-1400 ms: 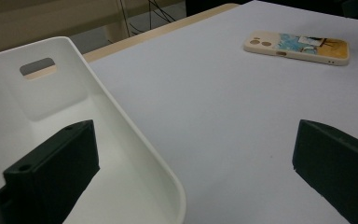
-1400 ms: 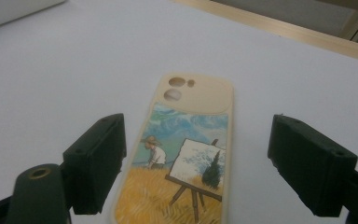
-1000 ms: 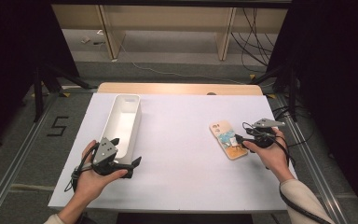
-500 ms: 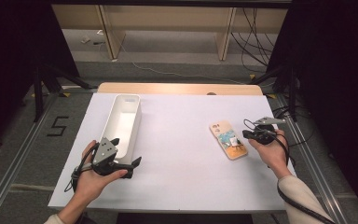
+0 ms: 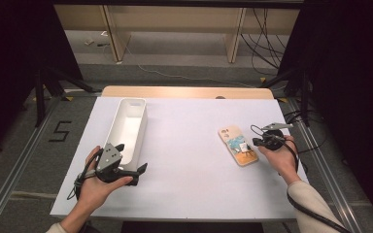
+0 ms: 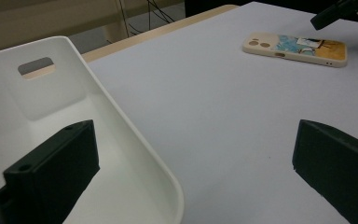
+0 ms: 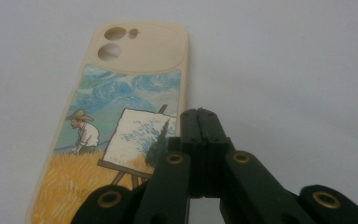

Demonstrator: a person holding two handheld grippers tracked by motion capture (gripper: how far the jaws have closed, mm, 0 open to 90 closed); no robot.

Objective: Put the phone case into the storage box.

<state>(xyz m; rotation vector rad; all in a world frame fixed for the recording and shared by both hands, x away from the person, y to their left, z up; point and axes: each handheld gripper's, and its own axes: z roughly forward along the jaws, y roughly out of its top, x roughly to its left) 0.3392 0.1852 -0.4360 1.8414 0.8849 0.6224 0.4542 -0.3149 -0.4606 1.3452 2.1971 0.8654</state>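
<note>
The right claw (image 7: 198, 122) has drawn back a little from the phone case (image 5: 237, 145) and now sits pinched closed, empty, at the case's right edge. The case lies flat on the white desk (image 5: 189, 136), untouched by the look of it. My guess is a regrip is coming. The left claw (image 5: 126, 171) waits spread wide over the near end of the white bin (image 5: 127, 127).

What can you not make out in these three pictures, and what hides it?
1. Phone case: its lower edge is cut off by the frame and covered by the right gripper in the right gripper view.
2. White bin: its near end is cut off by the frame in the left gripper view.
</note>
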